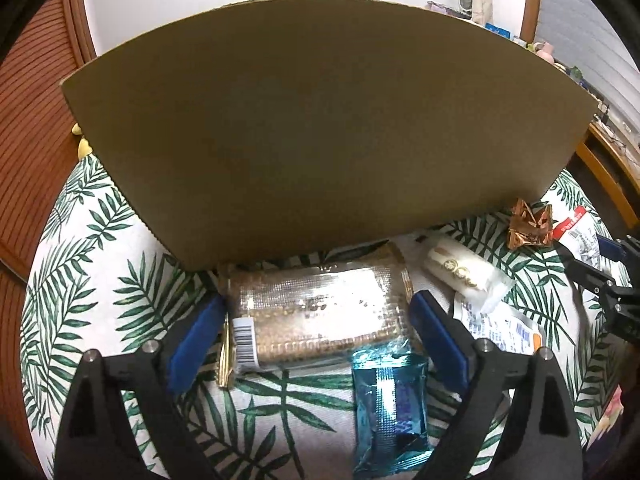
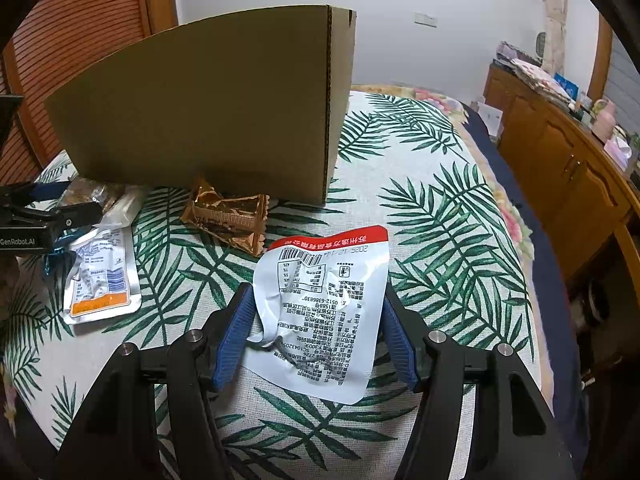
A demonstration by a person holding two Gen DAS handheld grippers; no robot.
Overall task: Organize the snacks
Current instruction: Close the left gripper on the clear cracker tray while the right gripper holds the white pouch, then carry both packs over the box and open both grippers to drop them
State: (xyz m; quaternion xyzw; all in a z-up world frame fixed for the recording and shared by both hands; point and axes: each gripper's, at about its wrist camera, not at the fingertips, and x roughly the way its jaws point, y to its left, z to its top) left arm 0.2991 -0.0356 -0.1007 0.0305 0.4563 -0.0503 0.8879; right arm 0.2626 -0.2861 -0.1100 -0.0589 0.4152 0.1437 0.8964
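Straddling a biscuit pack before the cardboard box, left gripper spread wide; right gripper likewise agape around a white pouch. Best squeezed gently, mid-pack, then lifted clear over the box wall.

box: the cardboard box is blocking my view of its inside and the cloth behind | biscuit pack: its far edge is tucking under the box wall | right view: my left gripper is getting cut off by the frame edge
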